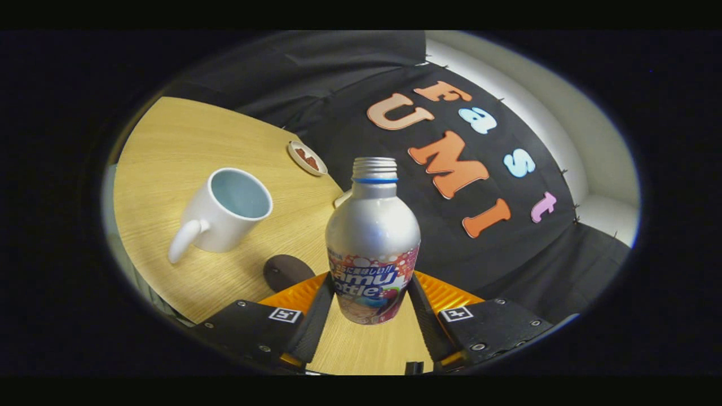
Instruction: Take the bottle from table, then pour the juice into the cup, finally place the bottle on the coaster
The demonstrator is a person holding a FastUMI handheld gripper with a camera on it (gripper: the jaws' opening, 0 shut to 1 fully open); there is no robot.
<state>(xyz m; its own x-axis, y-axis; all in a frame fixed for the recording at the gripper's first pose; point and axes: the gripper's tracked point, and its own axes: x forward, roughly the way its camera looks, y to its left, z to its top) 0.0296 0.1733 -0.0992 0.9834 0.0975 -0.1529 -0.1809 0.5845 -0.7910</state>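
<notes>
The tool (369,301) grips the bottle (372,242) by its lower, labelled part, one finger pressed on each side, which keeps the neck and mouth free for pouring. The bottle stands between the fingers, upright along their line, its cap off and the threaded mouth pointing away from the tool. The whole view is tilted against the bench (169,141), and the bottle's base looks clear of the wood, so I judge it lifted and starting to lean toward the cup (223,211).

The cup sits on the bench to the left of the bottle and ahead of the left finger, near but apart, its handle turned toward the tool and its opening facing up, so the mouth of the bottle can be swung over its rim. It looks empty from here. The dark coaster (286,272) lies flat just beside the left finger, between cup and bottle, left bare to receive the bottle afterwards. A small dish (307,158) lies farther off, beyond the cup.
</notes>
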